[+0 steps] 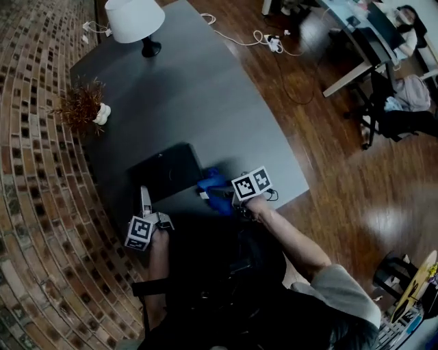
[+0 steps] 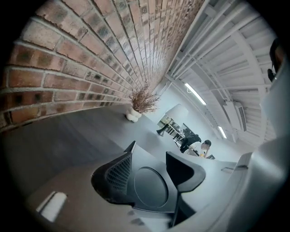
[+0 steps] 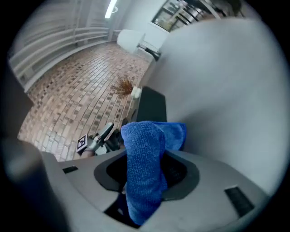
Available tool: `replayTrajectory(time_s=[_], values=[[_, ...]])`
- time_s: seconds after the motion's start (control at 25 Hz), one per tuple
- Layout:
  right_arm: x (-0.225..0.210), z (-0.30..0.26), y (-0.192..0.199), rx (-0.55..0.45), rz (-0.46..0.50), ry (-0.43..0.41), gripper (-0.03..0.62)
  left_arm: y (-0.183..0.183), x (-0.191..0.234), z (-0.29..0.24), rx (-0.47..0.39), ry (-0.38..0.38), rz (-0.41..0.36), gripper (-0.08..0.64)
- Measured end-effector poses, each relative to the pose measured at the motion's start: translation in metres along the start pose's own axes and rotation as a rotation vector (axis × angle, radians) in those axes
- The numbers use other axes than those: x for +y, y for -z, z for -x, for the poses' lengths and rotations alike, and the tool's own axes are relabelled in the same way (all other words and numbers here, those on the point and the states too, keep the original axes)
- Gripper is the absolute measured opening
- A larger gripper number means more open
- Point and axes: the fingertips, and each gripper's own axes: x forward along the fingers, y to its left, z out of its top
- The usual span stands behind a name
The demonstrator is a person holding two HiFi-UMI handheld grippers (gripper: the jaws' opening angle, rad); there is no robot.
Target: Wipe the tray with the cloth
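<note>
A dark rectangular tray point(image 1: 168, 171) lies on the grey table point(image 1: 205, 89) near its front edge. In the head view my left gripper point(image 1: 145, 195) reaches the tray's near left corner. In the left gripper view its jaws point(image 2: 152, 161) stand either side of that corner, closed against it. My right gripper point(image 1: 226, 198) is shut on a blue cloth point(image 1: 213, 186), which hangs bunched at the tray's right edge. The right gripper view shows the cloth point(image 3: 145, 172) folded over between the jaws point(image 3: 147, 158), with the tray point(image 3: 152, 104) beyond it.
A white lamp point(image 1: 135, 20) stands at the table's far end, and a dried plant in a white pot point(image 1: 85, 106) at its left edge. A brick wall point(image 1: 34, 171) runs along the left. Cables point(image 1: 274, 42) and a chair point(image 1: 397, 109) are on the wooden floor to the right.
</note>
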Motion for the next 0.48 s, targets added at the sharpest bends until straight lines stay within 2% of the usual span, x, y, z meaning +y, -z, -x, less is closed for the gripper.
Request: replayTrajectory(time_s=[0.12,0.2,0.24,0.32,0.4,0.48], values=[[0.002,0.009,-0.108,-0.184,0.226,0.146,0.175,-0.003,0.005,-0.001,-0.024,0.000,0.099,0.239],[0.014,-0.007,-0.173,-0.263,0.337,0.159,0.175,-0.006,0.014,0.001,-0.052,-0.008,0.205,0.239],[0.017,-0.022,-0.192,-0.245,0.378,0.155,0.175,-0.009,0.020,0.001,-0.068,-0.014,0.256,0.239],[0.015,-0.057,-0.201,-0.108,0.446,0.154,0.175,-0.018,0.029,0.001,-0.101,-0.019,0.328,0.239],[0.012,-0.074,-0.190,0.028,0.479,0.150,0.175,-0.032,0.034,-0.007,-0.123,-0.007,0.342,0.239],[0.015,-0.072,-0.177,0.093,0.468,0.123,0.175,-0.047,0.039,-0.027,-0.108,0.016,0.306,0.239]])
